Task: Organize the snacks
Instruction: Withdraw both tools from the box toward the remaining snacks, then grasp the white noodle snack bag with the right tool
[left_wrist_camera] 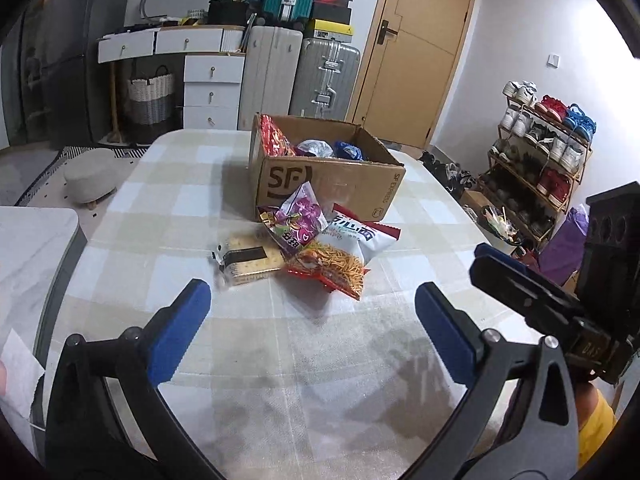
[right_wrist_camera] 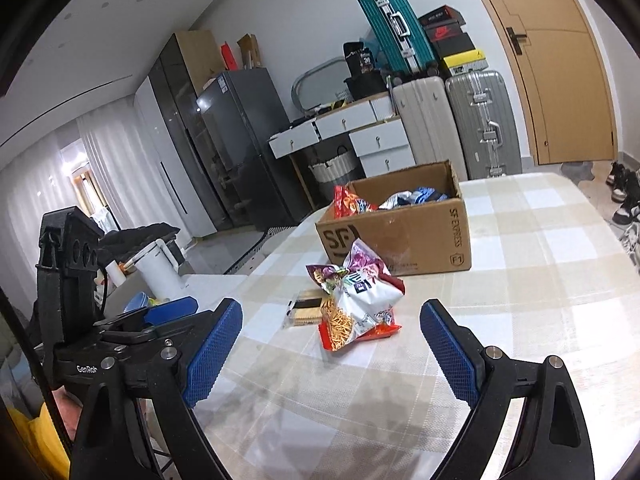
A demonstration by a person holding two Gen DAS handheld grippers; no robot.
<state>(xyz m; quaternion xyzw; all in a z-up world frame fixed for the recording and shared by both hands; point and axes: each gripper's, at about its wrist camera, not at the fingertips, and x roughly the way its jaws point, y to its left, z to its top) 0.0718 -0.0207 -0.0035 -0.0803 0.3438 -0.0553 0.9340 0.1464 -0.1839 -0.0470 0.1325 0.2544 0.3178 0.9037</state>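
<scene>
The box (left_wrist_camera: pixel 320 180) is matt brown cardboard with dark print. The snack bags (left_wrist_camera: pixel 320 240) are glossy, crinkled plastic film; the cracker pack (left_wrist_camera: pixel 246 262) is clear, shiny wrap. The table (left_wrist_camera: pixel 160 200) wears a checked cloth with a soft sheen. Both grippers, left (left_wrist_camera: pixel 312 312) and right (right_wrist_camera: pixel 332 332), have matt black plastic arms, small metal screws, and rough, knurled blue pads (right_wrist_camera: pixel 216 352). The door (left_wrist_camera: pixel 420 52) looks like smooth wood.
</scene>
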